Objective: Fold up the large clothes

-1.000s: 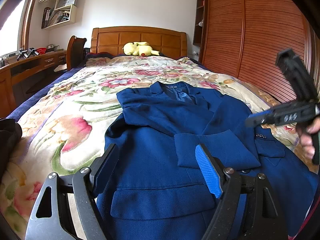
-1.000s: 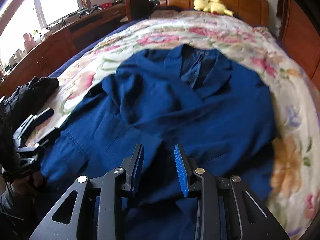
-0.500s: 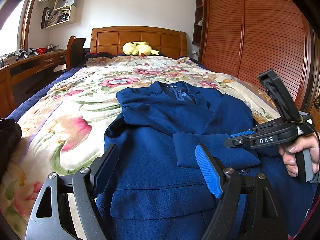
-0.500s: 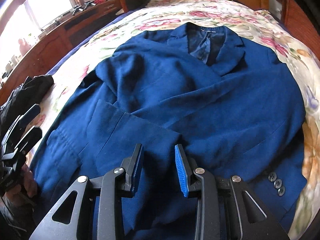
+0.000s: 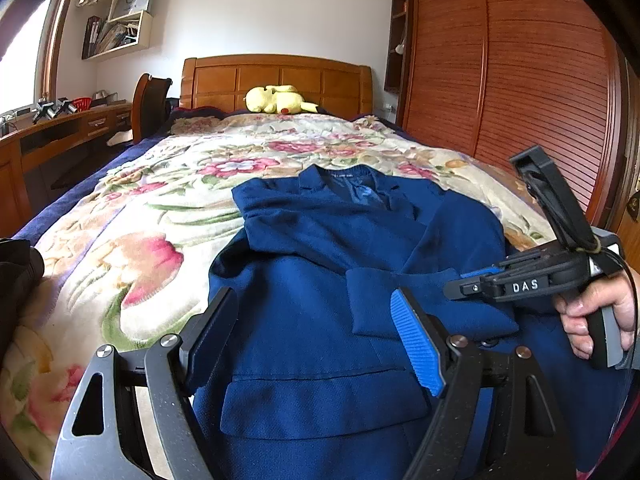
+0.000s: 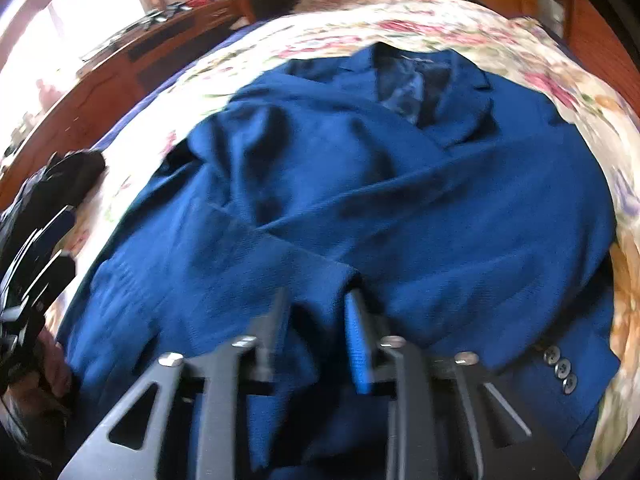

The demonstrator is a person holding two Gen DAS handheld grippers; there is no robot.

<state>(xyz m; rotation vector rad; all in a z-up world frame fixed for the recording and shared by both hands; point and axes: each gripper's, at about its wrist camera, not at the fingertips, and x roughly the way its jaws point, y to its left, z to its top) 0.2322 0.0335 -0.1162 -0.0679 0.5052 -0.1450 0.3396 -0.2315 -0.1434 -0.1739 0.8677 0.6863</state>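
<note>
Nearest to us, the left gripper [image 5: 316, 340] hangs with its jaws spread wide and nothing between them, low over the hem of the blue jacket [image 5: 320, 320], near a flap pocket [image 5: 320, 404]. The right gripper [image 6: 316, 336] is down on the cloth, and its jaws are closing with the cuff of the folded-over sleeve [image 6: 316, 280] between them; the picture there is blurred, so we cannot tell whether the pads already press on the fabric. In the left wrist view we see the same gripper from the side, held in a person's hand [image 5: 596, 316] just above the sleeve end. The jacket lies front up on the floral bedspread [image 5: 132, 240], collar pointing away from us, one sleeve laid across the chest, and three buttons [image 6: 560, 368] show at the other cuff on the right. A dark bundle of cloth [image 6: 60, 188] sits at the left edge of the bed. Farther off, a yellow plush toy [image 5: 278, 100] rests against the wooden headboard [image 5: 276, 80], with a desk [image 5: 60, 136] to the left and slatted wardrobe doors [image 5: 520, 80] to the right.
</note>
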